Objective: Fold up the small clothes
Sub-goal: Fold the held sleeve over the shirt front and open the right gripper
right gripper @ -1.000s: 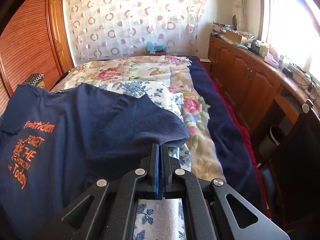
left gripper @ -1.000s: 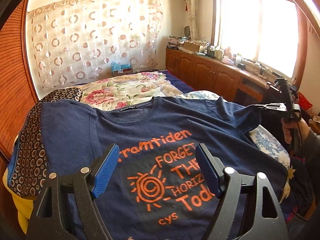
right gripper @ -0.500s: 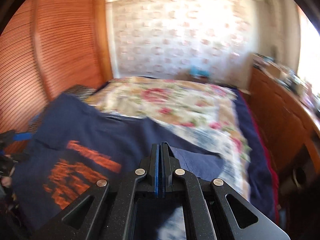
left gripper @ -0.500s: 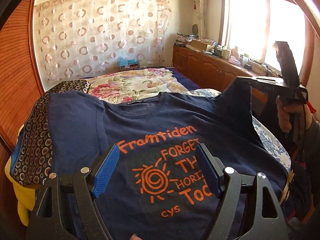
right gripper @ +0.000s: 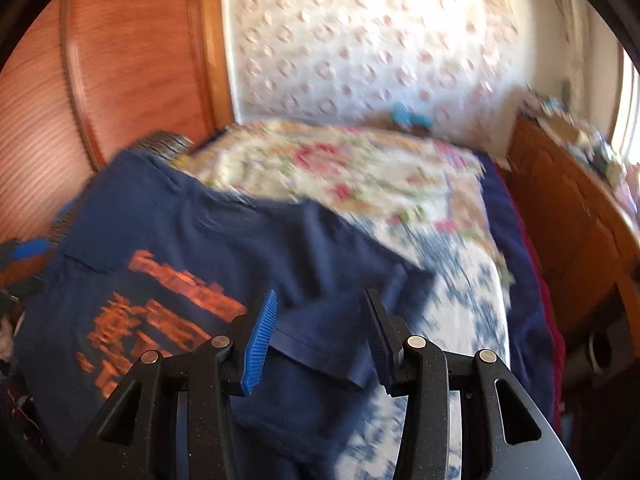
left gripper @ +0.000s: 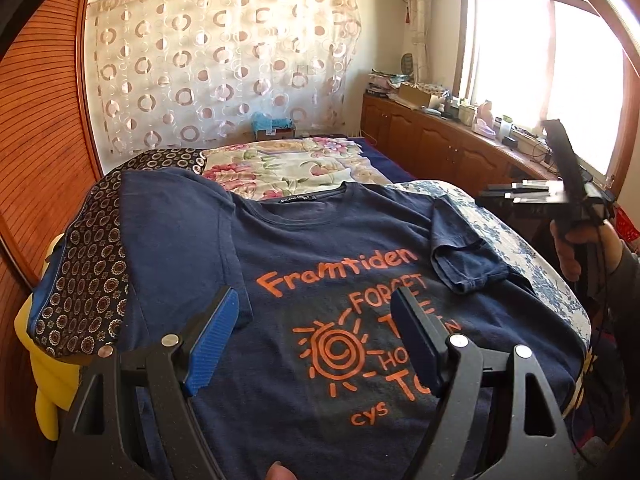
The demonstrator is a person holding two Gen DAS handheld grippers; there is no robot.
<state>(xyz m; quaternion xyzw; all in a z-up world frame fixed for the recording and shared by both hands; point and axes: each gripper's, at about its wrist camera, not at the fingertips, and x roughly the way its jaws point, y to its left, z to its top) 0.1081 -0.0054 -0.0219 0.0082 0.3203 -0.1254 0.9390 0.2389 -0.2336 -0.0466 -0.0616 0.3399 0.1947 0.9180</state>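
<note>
A navy T-shirt with orange print lies face up on the bed; it also shows, blurred, in the right wrist view. Its right sleeve is folded inward onto the chest and lies there loose. My left gripper is open and empty, hovering over the print near the shirt's lower part. My right gripper is open and empty just above the folded sleeve. It shows in the left wrist view, held in a hand at the right, off the bed's side.
A dark patterned cloth lies under the shirt's left side over something yellow. A floral quilt covers the far bed. A wooden cabinet with clutter runs along the right under the window. A wooden wardrobe stands left.
My right gripper carried the right sleeve up and inward, then opened and let it go; the sleeve now lies folded on the chest. My left gripper stayed open over the print.
</note>
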